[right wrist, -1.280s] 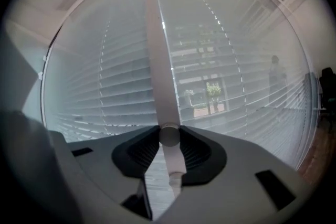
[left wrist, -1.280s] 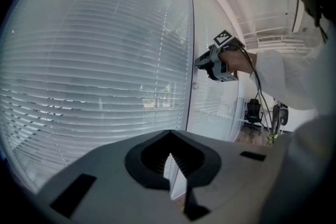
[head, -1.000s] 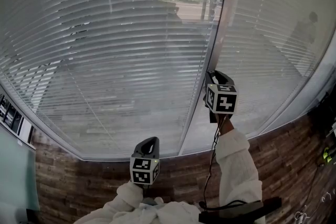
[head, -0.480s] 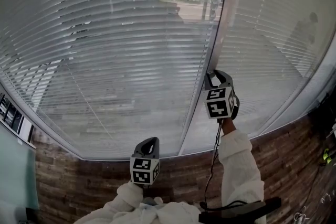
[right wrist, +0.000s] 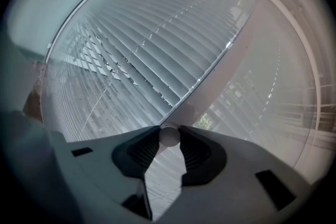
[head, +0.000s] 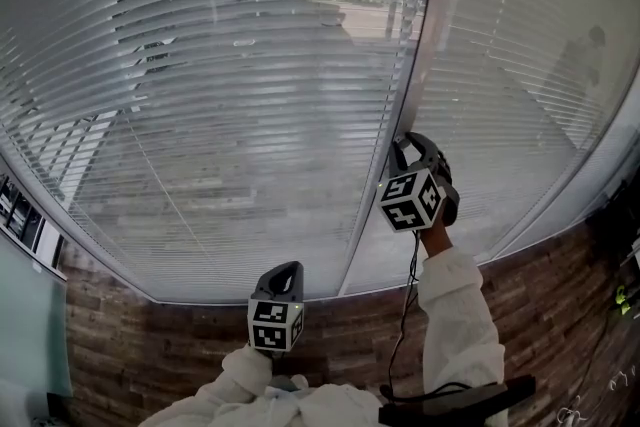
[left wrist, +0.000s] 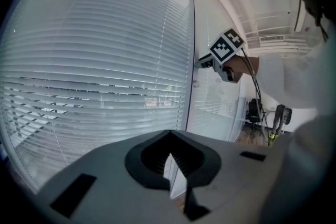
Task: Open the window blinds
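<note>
**A:** Where do things stand?

**B:** The right gripper is clenched on a small round white knob. The knob sits at the window post, between the two panels of the window blinds. The left gripper hangs low near the sill with its jaw tips together and nothing between them.

**A:** How should the turn be done?

**B:** I'd keep the gripper in line with the knob and roll the wrist, without pulling away from the post. The knob is smooth and round and caught only at the very jaw tips, so a loose or skewed pinch could let it slip out. Watch the slats of the left panel. Street and trees already show through them, so stop turning once they lie flat.

**A:** What can't you make out?

**B:** In the head view the gripper covers the knob. No view shows how the knob joins the post, or which panel it drives. The right panel looks paler and perhaps more closed, but the glare makes that uncertain. The top of the blinds is cut off.
</note>
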The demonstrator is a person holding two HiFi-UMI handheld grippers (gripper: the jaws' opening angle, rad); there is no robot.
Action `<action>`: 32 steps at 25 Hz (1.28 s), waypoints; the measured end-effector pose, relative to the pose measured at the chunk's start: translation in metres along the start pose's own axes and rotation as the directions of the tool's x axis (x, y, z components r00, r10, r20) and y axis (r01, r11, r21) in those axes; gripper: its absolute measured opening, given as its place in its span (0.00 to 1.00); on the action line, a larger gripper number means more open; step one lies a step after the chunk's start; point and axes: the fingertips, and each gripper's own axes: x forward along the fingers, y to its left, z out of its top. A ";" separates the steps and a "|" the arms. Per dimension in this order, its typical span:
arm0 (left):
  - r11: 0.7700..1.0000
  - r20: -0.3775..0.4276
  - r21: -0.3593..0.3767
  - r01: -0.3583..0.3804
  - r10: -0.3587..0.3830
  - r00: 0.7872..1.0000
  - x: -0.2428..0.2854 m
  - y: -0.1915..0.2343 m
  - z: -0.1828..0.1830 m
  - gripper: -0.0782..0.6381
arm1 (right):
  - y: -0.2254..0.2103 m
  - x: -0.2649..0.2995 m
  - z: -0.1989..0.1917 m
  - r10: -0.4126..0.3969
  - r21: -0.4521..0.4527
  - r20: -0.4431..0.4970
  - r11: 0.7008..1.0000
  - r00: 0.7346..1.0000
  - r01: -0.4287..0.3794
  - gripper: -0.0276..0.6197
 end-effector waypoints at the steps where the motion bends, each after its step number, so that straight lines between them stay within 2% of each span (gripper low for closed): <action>1: 1.000 0.000 0.001 -0.001 0.001 1.000 0.000 0.000 0.000 0.11 | 0.000 0.000 0.000 -0.002 -0.020 -0.001 1.000 1.000 0.002 0.24; 9: 1.000 0.000 0.006 -0.006 0.006 1.000 0.001 0.000 0.000 0.11 | 0.002 0.001 0.000 -0.006 -0.160 -0.003 0.987 1.000 0.005 0.24; 13: 1.000 -0.004 0.006 -0.007 0.007 1.000 0.001 -0.001 0.001 0.11 | 0.004 0.001 0.000 -0.008 -0.239 0.002 0.971 1.000 0.008 0.24; 19: 1.000 -0.002 0.007 -0.008 0.008 1.000 0.001 -0.002 0.001 0.11 | 0.005 -0.001 0.000 -0.004 -0.308 0.010 0.951 1.000 0.007 0.24; 28: 1.000 -0.003 -0.001 -0.020 0.020 1.000 0.001 -0.001 0.000 0.11 | 0.007 -0.001 0.000 -0.004 -0.428 0.020 0.904 1.000 0.012 0.24; 32: 1.000 -0.006 -0.001 -0.027 0.027 1.000 -0.001 0.001 -0.001 0.11 | 0.008 -0.001 0.000 -0.009 -0.489 0.024 0.872 1.000 0.019 0.24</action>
